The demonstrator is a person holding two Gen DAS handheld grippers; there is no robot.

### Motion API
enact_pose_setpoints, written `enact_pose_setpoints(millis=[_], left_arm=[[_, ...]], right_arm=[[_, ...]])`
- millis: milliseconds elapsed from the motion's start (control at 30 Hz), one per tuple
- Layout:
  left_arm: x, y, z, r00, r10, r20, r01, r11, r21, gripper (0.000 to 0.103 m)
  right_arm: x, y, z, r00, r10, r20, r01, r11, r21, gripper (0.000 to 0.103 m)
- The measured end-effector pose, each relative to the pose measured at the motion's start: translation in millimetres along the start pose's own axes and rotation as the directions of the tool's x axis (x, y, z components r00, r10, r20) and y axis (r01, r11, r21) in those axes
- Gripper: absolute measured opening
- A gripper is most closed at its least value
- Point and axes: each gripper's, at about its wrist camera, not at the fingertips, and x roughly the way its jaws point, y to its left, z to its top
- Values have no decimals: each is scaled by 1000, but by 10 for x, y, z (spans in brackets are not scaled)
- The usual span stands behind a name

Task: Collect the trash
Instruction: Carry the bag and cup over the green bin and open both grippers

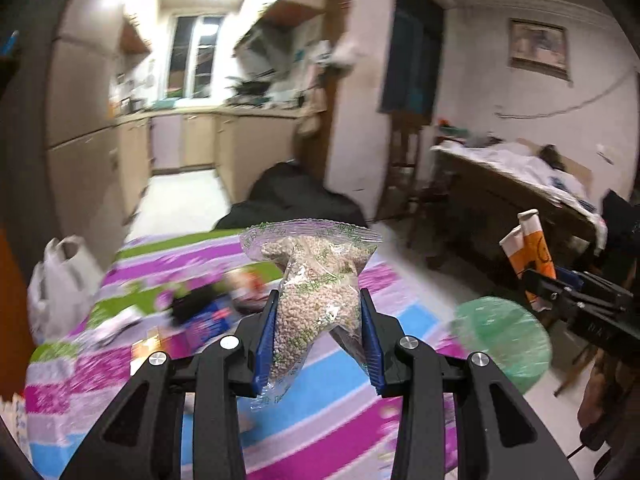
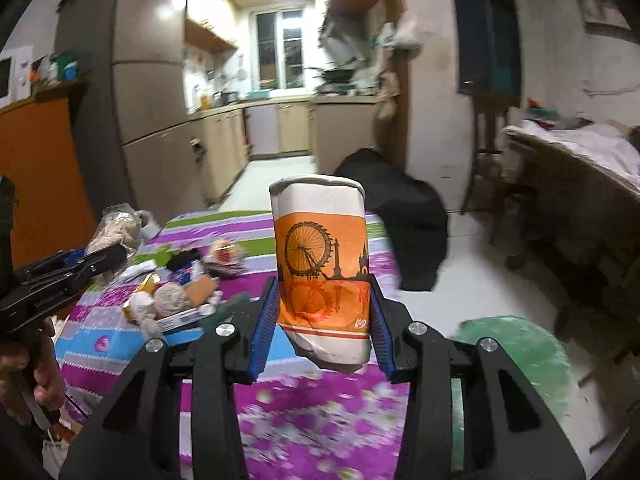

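My left gripper point(image 1: 319, 300) is shut on a clear zip bag of pale pellets point(image 1: 316, 280) and holds it above the table with the striped purple cloth point(image 1: 320, 420). My right gripper point(image 2: 324, 288) is shut on a crumpled orange and white paper cup point(image 2: 322, 268) with a ferris wheel print, also held above the table. The cup point(image 1: 534, 248) and right gripper show at the right of the left wrist view. The pellet bag point(image 2: 114, 232) and left gripper show at the left of the right wrist view. A green lined bin point(image 2: 524, 356) stands on the floor right of the table.
A pile of trash point(image 2: 180, 292), with wrappers, crumpled paper and a blue box, lies on the cloth at the left. A white plastic bag point(image 1: 60, 280) hangs at the table's left edge. A black bag point(image 2: 400, 216) lies on the floor beyond. A cluttered table point(image 1: 520, 176) stands at the right.
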Motion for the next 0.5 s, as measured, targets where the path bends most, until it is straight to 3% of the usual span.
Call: enact_pose_setpoints(millis=[267, 500], left_arm=[[326, -1238, 252, 984, -175, -14, 175, 982, 70, 39], [690, -2187, 306, 960, -267, -85, 276, 954, 119, 39]], right_arm=[[-408, -680, -32, 989, -150, 10, 148, 986, 74, 41], [-451, -1331, -109, 970, -226, -88, 236, 961, 141, 41]])
